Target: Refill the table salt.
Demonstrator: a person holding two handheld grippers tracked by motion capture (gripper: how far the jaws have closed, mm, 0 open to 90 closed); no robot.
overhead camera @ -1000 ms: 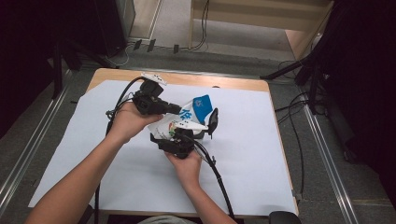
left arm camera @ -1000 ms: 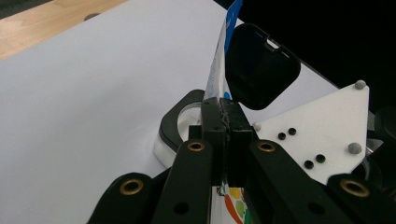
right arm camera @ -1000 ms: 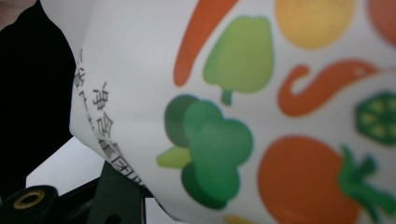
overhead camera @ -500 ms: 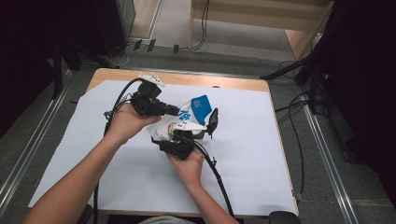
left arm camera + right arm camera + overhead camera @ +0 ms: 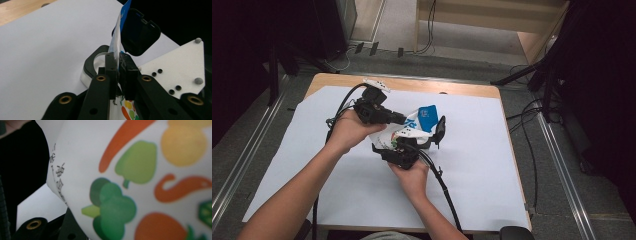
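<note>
A white sheet [image 5: 492,165] covers the wooden table [image 5: 452,86] beneath my hand-held grippers; grey floor and cables surround it. My left hand-held gripper [image 5: 119,62] is clamped on a printed bag [image 5: 412,125]. I cannot tell my right hand-held gripper's [image 5: 404,150] state.

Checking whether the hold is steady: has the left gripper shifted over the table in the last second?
No. In the high view the left gripper sits at the same spot relative to the table's far wooden edge, still clamped on the printed bag.

Count: one printed bag [image 5: 418,124], two grippers — left gripper [image 5: 399,119], right gripper [image 5: 438,134] — two hands, one white sheet [image 5: 492,165] covering the tabletop.
</note>
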